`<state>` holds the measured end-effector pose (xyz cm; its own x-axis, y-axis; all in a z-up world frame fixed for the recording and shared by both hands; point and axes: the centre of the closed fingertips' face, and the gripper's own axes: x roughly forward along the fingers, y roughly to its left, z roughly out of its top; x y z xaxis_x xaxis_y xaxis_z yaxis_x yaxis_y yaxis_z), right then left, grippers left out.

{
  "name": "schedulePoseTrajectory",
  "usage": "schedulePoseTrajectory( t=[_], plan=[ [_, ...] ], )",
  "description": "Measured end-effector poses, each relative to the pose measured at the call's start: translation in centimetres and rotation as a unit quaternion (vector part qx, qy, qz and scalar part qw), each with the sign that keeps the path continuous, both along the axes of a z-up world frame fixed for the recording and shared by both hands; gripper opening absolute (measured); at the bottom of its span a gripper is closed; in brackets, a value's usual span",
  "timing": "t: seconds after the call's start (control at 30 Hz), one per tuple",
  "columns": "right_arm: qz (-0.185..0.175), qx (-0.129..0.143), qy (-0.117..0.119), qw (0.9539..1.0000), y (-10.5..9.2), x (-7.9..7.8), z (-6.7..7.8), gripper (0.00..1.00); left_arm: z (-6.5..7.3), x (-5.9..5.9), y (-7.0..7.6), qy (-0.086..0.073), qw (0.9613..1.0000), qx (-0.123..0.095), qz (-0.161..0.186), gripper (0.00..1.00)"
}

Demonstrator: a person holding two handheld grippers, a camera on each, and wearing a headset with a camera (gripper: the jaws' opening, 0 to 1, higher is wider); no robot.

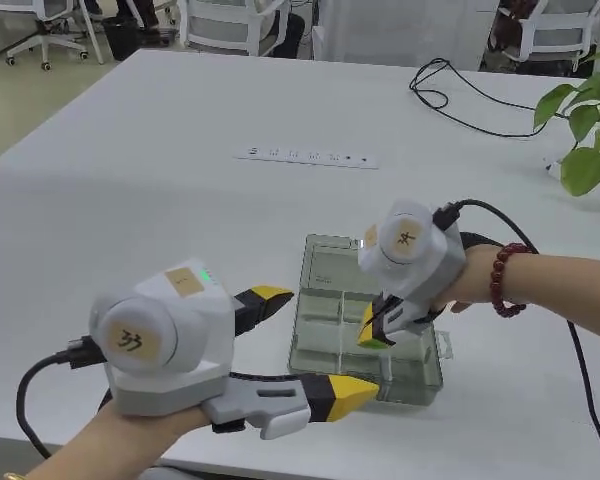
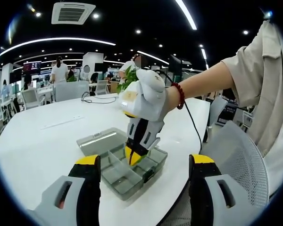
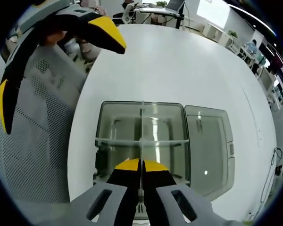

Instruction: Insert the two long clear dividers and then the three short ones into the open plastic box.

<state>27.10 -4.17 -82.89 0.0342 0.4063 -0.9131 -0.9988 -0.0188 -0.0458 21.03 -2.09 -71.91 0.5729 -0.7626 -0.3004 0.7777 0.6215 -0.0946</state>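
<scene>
In the head view the clear strips inside the open, clear, shallow rectangular plastic box (image 1: 325, 330) blur into its glare, so their number cannot be read there. In the right gripper view, the box's (image 3: 118, 122) near end is covered by that gripper's own jaws. The left hand (image 1: 140, 430) is cut off by the lower edge of the head view.

The box sits near the front edge of the white table (image 1: 180, 200), its hinged lid (image 3: 207, 141) lying flat beside the tray. The right hand (image 1: 470, 275), with a red bead bracelet (image 1: 502, 280) at the wrist, reaches in from the right and tips the right gripper (image 1: 375, 335) steeply down into the box. The left hand holds the left gripper (image 1: 317, 342) level, just beside the box and aimed toward it.

The right gripper (image 3: 141, 167) is pinched narrow on a thin clear divider strip (image 3: 142, 117) that stands on edge down the tray's middle and crosses a second clear divider (image 3: 165, 141) seated across it. Whether the held strip is a long or a short one cannot be told. The left gripper (image 2: 145, 162) is spread wide and holds nothing, its yellow tips apart from the box (image 2: 108, 160).
</scene>
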Motion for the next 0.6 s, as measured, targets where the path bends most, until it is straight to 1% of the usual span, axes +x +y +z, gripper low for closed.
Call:
schedulePoseTrajectory(
  t=[0.1, 0.3, 0.47, 0.6],
  plan=[
    [0.002, -0.020, 0.002, 0.9998, -0.05, 0.12, -0.54, 0.02, -0.07, -0.04, -0.07, 0.000, 1.0000, 0.001, -0.002, 0.77],
    [-0.003, -0.049, 0.006, 0.9988, -0.15, 0.14, -0.84, 0.01, -0.01, 0.08, -0.13, -0.001, 1.0000, 0.000, 0.000, 0.78],
    [-0.007, -0.062, 0.007, 0.9980, -0.35, 0.14, -1.11, 0.01, -0.13, 0.01, -0.25, 0.000, 1.0000, 0.000, 0.000, 0.78],
    [-0.006, -0.063, 0.003, 0.9980, -0.38, 0.11, -1.10, 0.02, -0.15, -0.06, -0.25, -0.001, 1.0000, -0.001, 0.002, 0.78]
  ],
)
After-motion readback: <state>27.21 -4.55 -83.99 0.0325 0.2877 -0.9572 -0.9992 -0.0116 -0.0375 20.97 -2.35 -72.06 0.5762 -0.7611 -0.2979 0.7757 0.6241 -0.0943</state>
